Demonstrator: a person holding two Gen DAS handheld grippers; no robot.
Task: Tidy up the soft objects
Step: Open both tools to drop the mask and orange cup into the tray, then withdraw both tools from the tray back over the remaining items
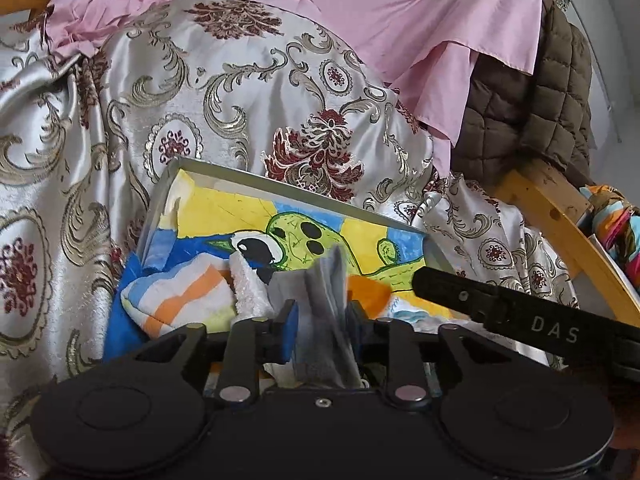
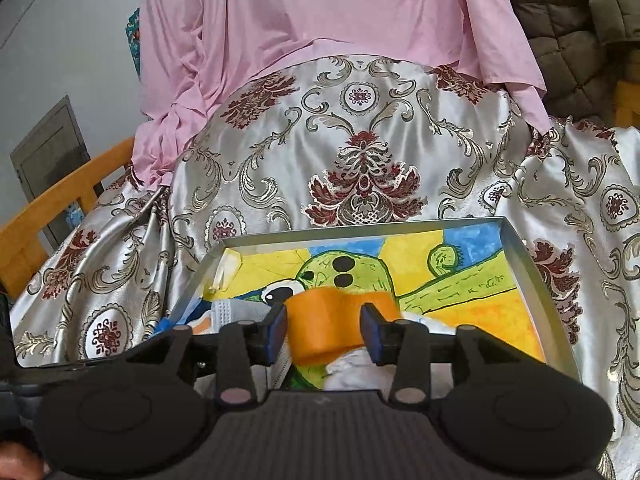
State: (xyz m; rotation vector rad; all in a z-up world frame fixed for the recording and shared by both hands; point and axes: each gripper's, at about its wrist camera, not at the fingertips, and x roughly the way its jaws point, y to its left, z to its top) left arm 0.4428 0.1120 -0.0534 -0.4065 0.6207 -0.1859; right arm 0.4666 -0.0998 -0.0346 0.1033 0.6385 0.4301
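Observation:
A metal tray (image 1: 256, 179) with a painted green cartoon on its floor lies on a silver brocade cloth (image 1: 224, 92). In the left wrist view my left gripper (image 1: 323, 328) is shut on a grey folded cloth (image 1: 320, 300) over the tray's near end. A striped orange, white and blue towel (image 1: 176, 300) and a white fluffy cloth (image 1: 250, 288) lie in the tray to its left. In the right wrist view my right gripper (image 2: 324, 332) stands around an orange cloth (image 2: 332, 320) above the tray (image 2: 516, 248); its jaws are apart and look loose on it.
A pink sheet (image 1: 360, 16) and a brown quilted jacket (image 1: 532, 104) drape the chair back. Wooden armrests (image 1: 560, 224) (image 2: 60, 208) flank the seat. A colourful cloth (image 1: 616, 228) lies at the right. The right gripper's black body (image 1: 500, 312) crosses the tray's right corner.

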